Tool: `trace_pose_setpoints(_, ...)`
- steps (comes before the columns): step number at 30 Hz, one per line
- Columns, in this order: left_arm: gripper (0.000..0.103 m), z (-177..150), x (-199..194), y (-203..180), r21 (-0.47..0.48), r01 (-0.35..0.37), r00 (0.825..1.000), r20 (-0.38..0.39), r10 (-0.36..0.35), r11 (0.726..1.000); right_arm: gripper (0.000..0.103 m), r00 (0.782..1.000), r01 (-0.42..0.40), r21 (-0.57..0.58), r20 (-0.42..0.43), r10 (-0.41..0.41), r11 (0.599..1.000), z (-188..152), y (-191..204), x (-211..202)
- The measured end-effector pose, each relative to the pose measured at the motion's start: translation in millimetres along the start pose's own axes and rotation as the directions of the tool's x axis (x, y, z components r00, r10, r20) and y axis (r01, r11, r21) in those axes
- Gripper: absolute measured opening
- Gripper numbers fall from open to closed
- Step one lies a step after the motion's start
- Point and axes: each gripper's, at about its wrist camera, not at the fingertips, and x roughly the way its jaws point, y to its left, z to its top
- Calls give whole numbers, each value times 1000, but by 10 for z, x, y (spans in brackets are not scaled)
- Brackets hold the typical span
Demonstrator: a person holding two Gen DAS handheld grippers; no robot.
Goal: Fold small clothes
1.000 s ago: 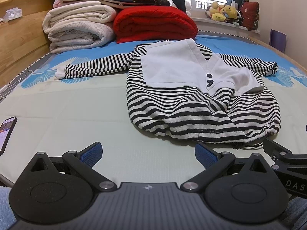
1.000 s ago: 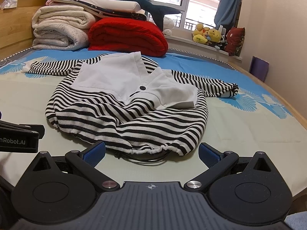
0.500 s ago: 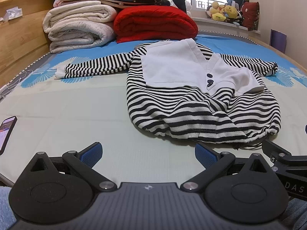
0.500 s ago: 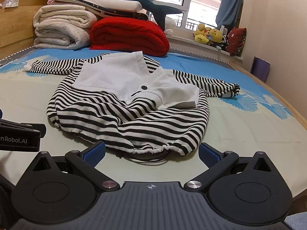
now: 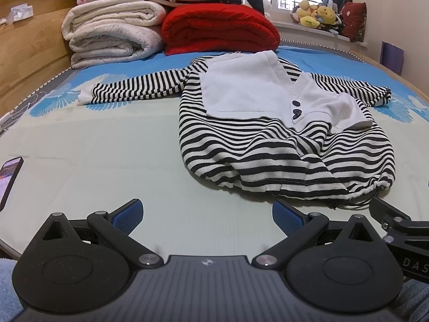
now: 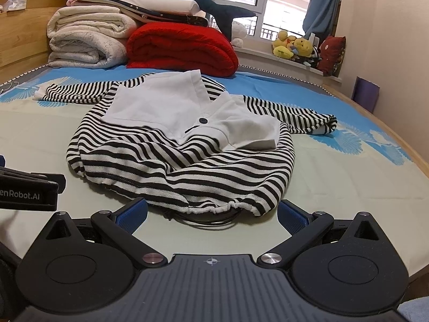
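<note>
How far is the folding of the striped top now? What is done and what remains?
Done: the striped top lies spread on the bed, both sleeves out sideways; no fold is visible. In hand: nothing, as the left gripper and right gripper are both open, short of the hem. Left: all folding, sleeves and body.
</note>
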Motion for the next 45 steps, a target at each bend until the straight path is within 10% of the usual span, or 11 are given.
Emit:
trace_pose_setpoints(4,103,121,148,197,-81,-5,998,-71,-1,997,102,999,41,194,-35,-34,980,111,-449,98)
trace_pose_setpoints(11,103,568,615,656,-185,-86,972,-233,41,979,102,976,70,611,-204,71,788,108,-1403,549)
trace_pose_setpoints(16,103,706,894,470,68,-41,942,-330,61,997,102,919,-108,393,-311,242,913,223,-1212,889)
trace_pose_setpoints(19,103,616,1047,265,214,10,927,-368,71,977,94,911,-168,94,-365,191,981,227,-858,1073)
trace_pose_setpoints(23,103,579,1246,86,321,70,928,-369,56,945,22,899,-206,-18,-399,182,978,351,-688,1338)
trace_pose_setpoints(24,103,651,1281,71,317,80,928,-369,46,945,19,900,-216,26,-382,209,976,472,-729,1371)
trace_pose_setpoints(32,103,1426,1614,232,-2,17,986,-166,-17,1000,17,960,-180,345,-144,241,921,1194,-1030,1844)
trace_pose_setpoints(40,103,1364,1997,307,-79,23,954,-295,-46,997,25,936,-174,489,-187,297,855,1087,-1122,2147)
trace_pose_setpoints(45,103,1379,1864,358,-86,47,962,-264,-68,995,44,929,-239,677,-48,366,696,1059,-1451,2033)
